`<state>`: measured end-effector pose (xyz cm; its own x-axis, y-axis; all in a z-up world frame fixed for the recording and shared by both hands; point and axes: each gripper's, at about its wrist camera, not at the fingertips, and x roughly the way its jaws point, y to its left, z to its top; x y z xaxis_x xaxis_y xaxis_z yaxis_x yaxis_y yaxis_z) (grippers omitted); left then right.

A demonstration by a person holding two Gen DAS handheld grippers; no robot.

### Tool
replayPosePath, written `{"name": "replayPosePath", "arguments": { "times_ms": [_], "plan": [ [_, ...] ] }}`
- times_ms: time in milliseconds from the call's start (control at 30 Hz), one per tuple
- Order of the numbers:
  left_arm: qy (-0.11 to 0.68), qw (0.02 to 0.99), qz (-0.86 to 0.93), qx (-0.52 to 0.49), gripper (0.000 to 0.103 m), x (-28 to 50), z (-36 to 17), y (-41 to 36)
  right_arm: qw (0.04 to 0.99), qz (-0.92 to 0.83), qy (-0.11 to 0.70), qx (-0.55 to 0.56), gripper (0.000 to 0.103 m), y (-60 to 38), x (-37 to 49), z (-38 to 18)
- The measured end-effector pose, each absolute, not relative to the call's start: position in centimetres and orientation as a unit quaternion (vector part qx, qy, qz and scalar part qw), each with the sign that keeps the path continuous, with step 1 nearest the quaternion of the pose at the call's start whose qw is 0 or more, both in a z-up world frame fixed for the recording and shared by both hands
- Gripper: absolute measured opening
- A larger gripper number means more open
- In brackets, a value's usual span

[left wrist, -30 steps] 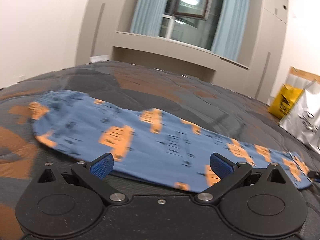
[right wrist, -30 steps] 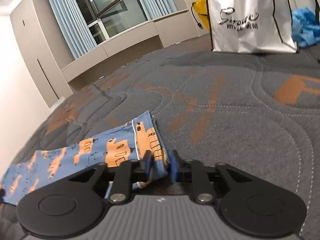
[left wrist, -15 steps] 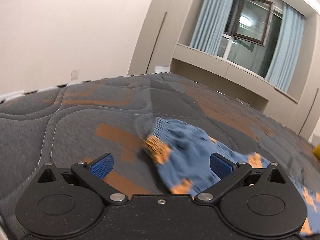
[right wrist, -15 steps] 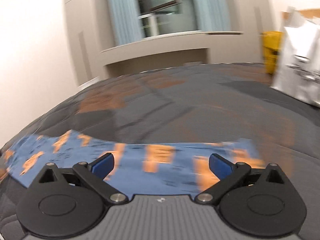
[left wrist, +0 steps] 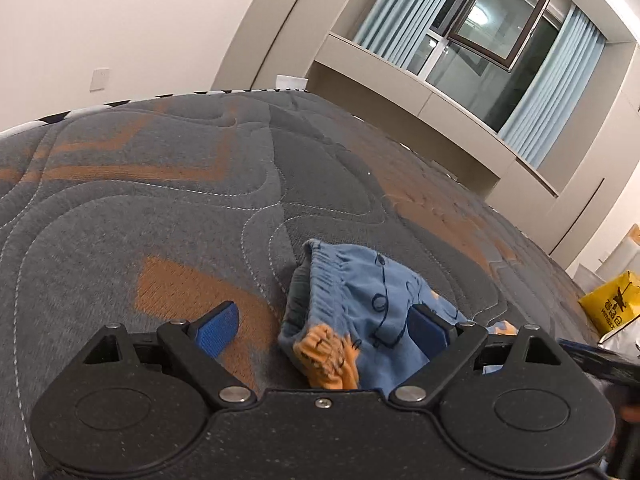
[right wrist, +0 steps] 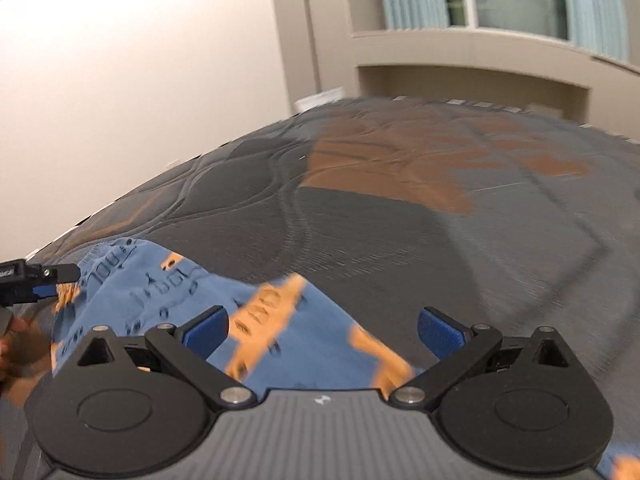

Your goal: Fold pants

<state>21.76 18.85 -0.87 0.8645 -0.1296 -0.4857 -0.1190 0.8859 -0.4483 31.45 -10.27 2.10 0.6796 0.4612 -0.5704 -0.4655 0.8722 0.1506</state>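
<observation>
The left gripper [left wrist: 320,330] has its jaws closing, the waistband end of the pants [left wrist: 360,312] bunched between its blue pads [left wrist: 218,328] though neither pad presses on the cloth. The right gripper [right wrist: 322,330] stands wide apart over the pants [right wrist: 168,300], gripping nothing. The pants lie on the gray and orange mattress [left wrist: 160,208], near its left edge by the wall, with broad bare quilting beyond them toward the window [left wrist: 480,40]. A yellow bag [left wrist: 612,308] sits off the far right corner; what is in it cannot be seen. In the right wrist view the left gripper's tip [right wrist: 36,280] touches the waistband at the picture's left edge. A second ago the right gripper was pinching the hem of the leg and the pants lay stretched flat; now it has let go and swung toward the waistband end.
</observation>
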Motion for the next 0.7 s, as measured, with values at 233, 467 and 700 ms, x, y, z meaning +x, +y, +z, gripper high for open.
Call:
{"name": "replayPosePath", "arguments": {
  "times_ms": [233, 467, 700],
  "plan": [
    [0.283, 0.926, -0.013, -0.250, 0.026, 22.4, -1.7, 19.5, 0.899, 0.278, 0.334, -0.045, 0.043, -6.2, 35.5, -0.4],
    [0.203, 0.965, 0.014, -0.163, 0.014, 19.8, 1.4, 16.6, 0.915, 0.264, 0.295, -0.072, 0.009, -5.3, 34.3, 0.6],
    [0.256, 0.957, 0.041, -0.130, 0.015, 21.1, 0.5, 16.2, 0.917, 0.250, 0.304, -0.072, 0.015, -5.4, 34.8, -0.2]
  ]
}}
